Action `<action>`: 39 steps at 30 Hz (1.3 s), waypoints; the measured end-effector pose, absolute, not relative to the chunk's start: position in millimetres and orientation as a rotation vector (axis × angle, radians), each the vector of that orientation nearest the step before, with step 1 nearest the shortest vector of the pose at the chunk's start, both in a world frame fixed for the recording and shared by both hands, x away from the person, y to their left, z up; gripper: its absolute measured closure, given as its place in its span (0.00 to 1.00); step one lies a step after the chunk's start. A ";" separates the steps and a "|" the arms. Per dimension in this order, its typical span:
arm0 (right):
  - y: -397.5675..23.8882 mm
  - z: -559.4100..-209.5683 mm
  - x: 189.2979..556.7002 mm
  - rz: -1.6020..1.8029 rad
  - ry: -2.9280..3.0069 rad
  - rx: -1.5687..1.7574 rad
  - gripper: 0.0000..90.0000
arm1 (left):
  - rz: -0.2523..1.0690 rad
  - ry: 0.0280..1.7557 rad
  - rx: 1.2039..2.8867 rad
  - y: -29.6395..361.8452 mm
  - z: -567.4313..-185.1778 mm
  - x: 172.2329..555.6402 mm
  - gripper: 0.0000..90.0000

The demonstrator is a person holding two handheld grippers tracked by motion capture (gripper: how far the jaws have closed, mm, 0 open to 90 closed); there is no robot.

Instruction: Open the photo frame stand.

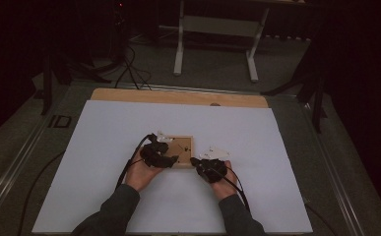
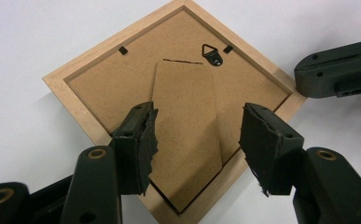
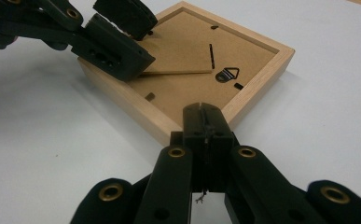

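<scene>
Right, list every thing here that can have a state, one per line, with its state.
Picture frame: face down on the white sheet, back up.
Stand flap: lifted off the backing board, between the left gripper's open jaws.
Hanging hook: flat against the backing.
Left gripper: open, over the flap.
Right gripper: shut, tips at the frame's corner.

You are working in a dim lab or recording studio: beyond your fingers (image 1: 154,158) a white sheet (image 1: 104,147) covers a wooden tabletop (image 1: 178,96), with black stand legs (image 1: 47,83), trailing floor cables (image 1: 131,69) and a white desk frame (image 1: 217,29) farther off.
</scene>
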State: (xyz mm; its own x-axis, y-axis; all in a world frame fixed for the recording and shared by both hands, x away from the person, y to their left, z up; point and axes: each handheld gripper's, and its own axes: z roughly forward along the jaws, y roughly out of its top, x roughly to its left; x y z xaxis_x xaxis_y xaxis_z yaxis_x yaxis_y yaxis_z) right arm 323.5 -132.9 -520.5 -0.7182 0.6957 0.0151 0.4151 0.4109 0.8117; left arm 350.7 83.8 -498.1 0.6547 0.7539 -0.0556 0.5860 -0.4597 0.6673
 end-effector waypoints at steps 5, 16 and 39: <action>-132.8 -520.5 323.5 1.211 2.346 0.961 1.00 | 0.351 1.049 2.217 84.2 -499.4 352.0 0.49; -132.8 -520.5 323.4 1.211 2.346 0.961 1.00 | 0.365 1.056 2.258 82.8 -501.7 351.8 0.52; -133.7 -520.7 324.1 1.219 2.349 0.960 1.00 | 0.332 1.074 2.222 83.2 -492.1 349.8 0.48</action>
State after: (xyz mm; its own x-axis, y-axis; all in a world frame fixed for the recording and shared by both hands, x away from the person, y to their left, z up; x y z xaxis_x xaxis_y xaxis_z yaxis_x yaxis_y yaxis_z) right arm 324.1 -133.7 -520.7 -0.7206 0.6931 0.0200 0.4155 0.4085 0.8127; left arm 349.8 83.2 -492.1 0.6339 0.7719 -0.0479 0.6103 -0.4612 0.6441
